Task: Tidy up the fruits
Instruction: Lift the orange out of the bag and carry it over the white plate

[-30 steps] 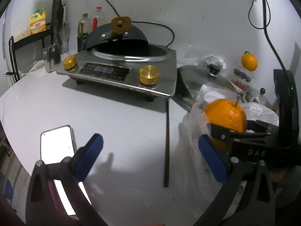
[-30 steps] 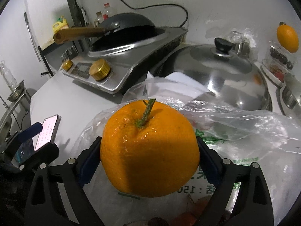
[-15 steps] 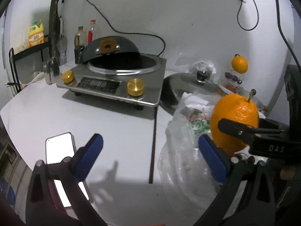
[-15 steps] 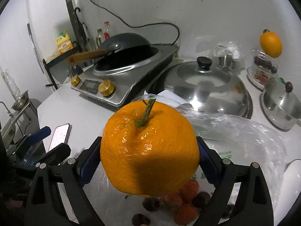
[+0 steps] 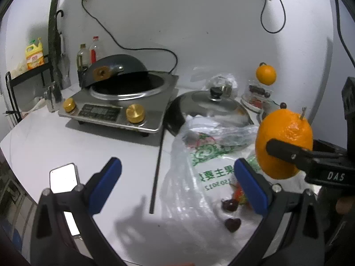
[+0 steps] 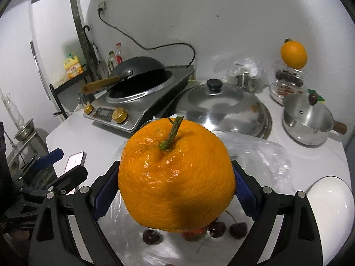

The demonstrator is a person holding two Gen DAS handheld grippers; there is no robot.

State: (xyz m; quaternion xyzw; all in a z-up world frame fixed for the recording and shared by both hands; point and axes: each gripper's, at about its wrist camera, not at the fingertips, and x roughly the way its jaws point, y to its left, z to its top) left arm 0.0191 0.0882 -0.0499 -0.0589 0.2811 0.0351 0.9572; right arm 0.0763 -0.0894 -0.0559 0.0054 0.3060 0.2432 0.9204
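The right claw [image 6: 176, 190] is clamped on a big orange [image 6: 176, 175], one blue pad pressed against each flank, and holds it up in the air above the clear plastic bag [image 6: 261, 155] spread on the white worktop [image 5: 44, 137]. The fruit is plump and a little lumpy, wider at the shoulders than at the base, with glossy, pebbled skin that catches the light near the top. A short green stem [image 6: 172, 133] stands up out of a puckered dimple, leaning slightly to the right. From the left wrist view the same orange [image 5: 284, 141] looks taller and egg-shaped, its stem pointing up and to the right, with the black finger [image 5: 288, 151] of the right claw across its near side.

Below it, on the bag, lie a few dark cherries [image 6: 238, 230] and something red, half hidden under the orange. The bag has green printing [image 5: 213, 170] on it.

The left claw [image 5: 177, 181] hangs open and empty over the worktop, its blue pads wide apart, just left of the bag. A lit phone [image 5: 63, 177] lies by its left finger.

A second orange [image 6: 293, 54] sits perched on a clear container at the back, near the wall, well apart from the held one.
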